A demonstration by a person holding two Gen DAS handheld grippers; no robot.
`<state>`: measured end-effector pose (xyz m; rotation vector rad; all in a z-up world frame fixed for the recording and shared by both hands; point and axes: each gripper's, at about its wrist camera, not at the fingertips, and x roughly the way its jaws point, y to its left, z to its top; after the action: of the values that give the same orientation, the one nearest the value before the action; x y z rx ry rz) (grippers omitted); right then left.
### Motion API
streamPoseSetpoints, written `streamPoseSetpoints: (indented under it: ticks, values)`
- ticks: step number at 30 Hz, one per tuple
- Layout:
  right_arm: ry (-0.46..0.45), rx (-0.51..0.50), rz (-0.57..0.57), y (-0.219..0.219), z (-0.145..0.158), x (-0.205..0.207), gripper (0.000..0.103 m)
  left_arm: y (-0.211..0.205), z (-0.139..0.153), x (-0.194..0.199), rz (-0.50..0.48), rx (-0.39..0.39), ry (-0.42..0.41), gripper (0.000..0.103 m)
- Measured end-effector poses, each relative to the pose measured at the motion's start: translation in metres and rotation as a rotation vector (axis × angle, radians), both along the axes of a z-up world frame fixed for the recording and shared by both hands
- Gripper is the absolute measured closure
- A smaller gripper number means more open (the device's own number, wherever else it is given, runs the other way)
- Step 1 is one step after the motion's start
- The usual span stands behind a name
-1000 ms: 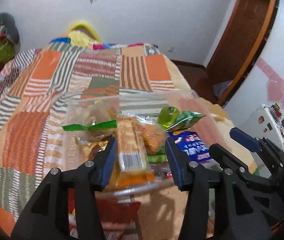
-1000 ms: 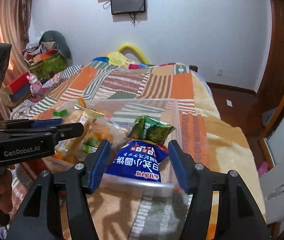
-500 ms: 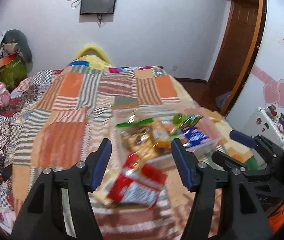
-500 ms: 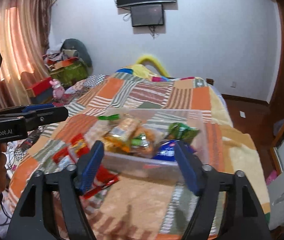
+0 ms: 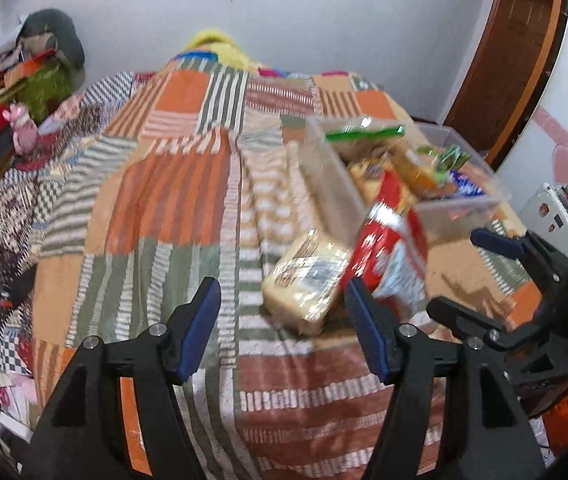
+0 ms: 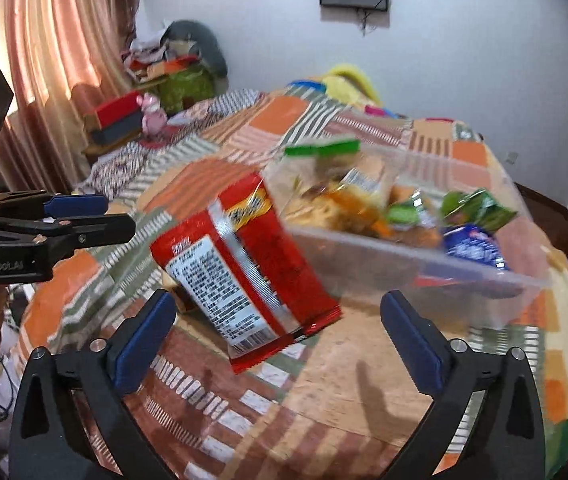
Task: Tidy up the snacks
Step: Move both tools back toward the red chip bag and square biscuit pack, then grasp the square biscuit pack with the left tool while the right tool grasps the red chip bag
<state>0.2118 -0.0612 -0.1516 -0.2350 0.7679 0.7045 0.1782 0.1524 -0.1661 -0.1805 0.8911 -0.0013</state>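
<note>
A clear plastic bin holds several snack packets on the patchwork bed; it also shows in the left wrist view. A red snack bag leans against the bin's near-left side, also seen in the left wrist view. A pale yellow packet lies beside it on the blanket. My left gripper is open and empty, just short of the pale packet. My right gripper is open and empty, just short of the red bag.
The patchwork blanket covers the bed. Clutter, a red box and a pink toy sit at the far left by the curtain. A wooden door and a white appliance stand at the right.
Both grippers have pulled back from the bin and swung left. The red bag and pale packet now lie in front of them, outside the bin.
</note>
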Motion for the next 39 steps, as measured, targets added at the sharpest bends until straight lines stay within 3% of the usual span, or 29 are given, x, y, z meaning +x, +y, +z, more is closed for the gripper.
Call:
streamPoseSetpoints:
  ticks: [4, 13, 15, 17, 20, 22, 30, 39]
  values:
    - [0.016, -0.058, -0.002, 0.015, -0.016, 0.009, 0.000, 0.002, -0.021, 0.006, -0.031, -0.014, 0.037, 0.036]
    - [0.047, -0.068, 0.010, 0.020, -0.026, 0.015, 0.002, -0.004, -0.049, 0.036, -0.079, -0.045, 0.068, 0.034]
    - [0.081, -0.051, 0.026, 0.018, -0.028, 0.017, 0.009, -0.006, -0.050, 0.041, -0.090, -0.054, 0.057, 0.034]
    - [0.114, -0.045, 0.027, 0.014, -0.030, 0.020, 0.027, -0.007, -0.051, 0.045, -0.099, -0.070, 0.045, 0.034]
    - [0.148, -0.017, 0.026, 0.007, -0.030, 0.020, 0.042, -0.010, -0.052, 0.051, -0.102, -0.082, 0.025, 0.034]
    - [0.147, -0.011, 0.017, 0.003, -0.028, 0.018, 0.043, -0.013, -0.054, 0.054, -0.109, -0.098, 0.030, 0.034]
    - [0.124, 0.028, -0.007, -0.018, -0.012, 0.003, 0.043, -0.022, -0.061, 0.053, -0.107, -0.031, 0.042, 0.034]
    - [0.088, 0.085, -0.069, -0.048, 0.011, -0.002, 0.043, -0.029, -0.050, 0.041, -0.094, -0.023, 0.043, 0.045]
